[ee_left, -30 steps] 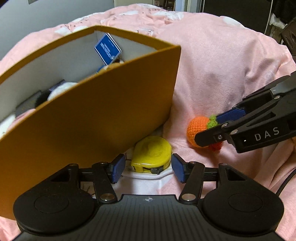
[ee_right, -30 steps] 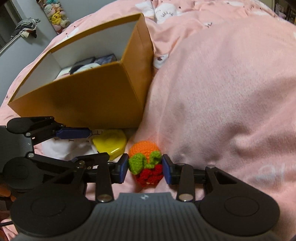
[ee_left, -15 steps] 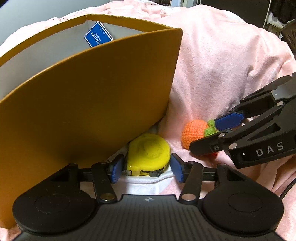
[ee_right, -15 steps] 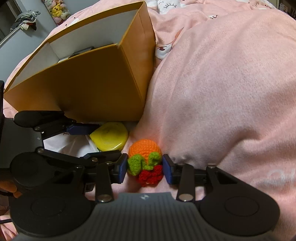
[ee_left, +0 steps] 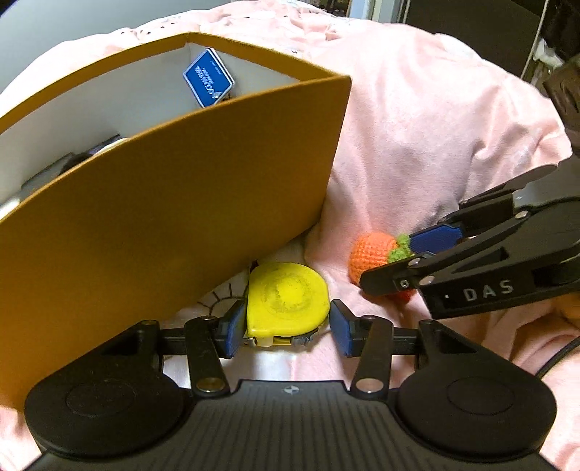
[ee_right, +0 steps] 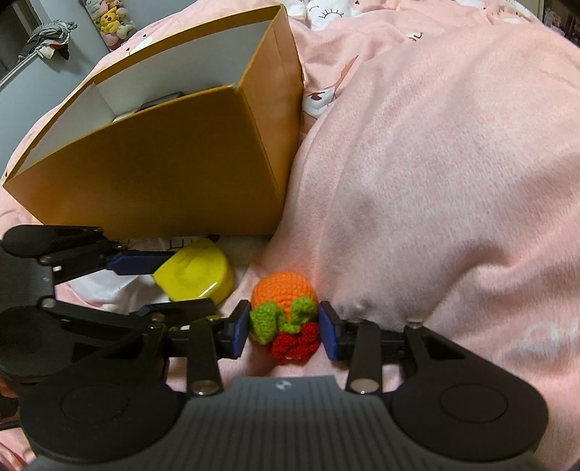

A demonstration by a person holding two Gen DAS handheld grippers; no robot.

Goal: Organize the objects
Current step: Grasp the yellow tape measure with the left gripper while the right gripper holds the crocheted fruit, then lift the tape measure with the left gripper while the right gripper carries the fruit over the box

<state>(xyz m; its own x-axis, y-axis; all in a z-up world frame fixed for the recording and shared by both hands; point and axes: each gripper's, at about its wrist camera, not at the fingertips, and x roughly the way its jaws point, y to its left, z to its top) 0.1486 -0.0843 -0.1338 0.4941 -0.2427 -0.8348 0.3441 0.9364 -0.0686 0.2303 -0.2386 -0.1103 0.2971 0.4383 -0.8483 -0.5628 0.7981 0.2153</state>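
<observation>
One yellow tape measure (ee_left: 288, 299) lies low in the centre of the left wrist frame, on a pink blanket (ee_left: 417, 145) at the foot of an orange-brown cardboard box (ee_left: 174, 232), between the blue pads of the left gripper (ee_left: 286, 328); the near pad touches its left edge while the other stands just off it, so the jaws are set around it, not clamped. One crocheted orange toy (ee_right: 284, 309), with green leaves and a red base, sits just right of the tape measure, and the right gripper (ee_right: 284, 328) brackets it, pads at both sides; whether they press cannot be told. The blanket, printed with white eyelash motifs, covers a bed and bulges into a large mound at the right of the right wrist frame. Only the left wrist view shows one blue card (ee_left: 207, 79) leaning on the box's white inner wall near the top of the frame, with dark items partly hidden below. Only the right wrist view shows plush toys (ee_right: 110, 23) at upper left, against a grey wall, and a grey cloth (ee_right: 50, 36) hung nearby
</observation>
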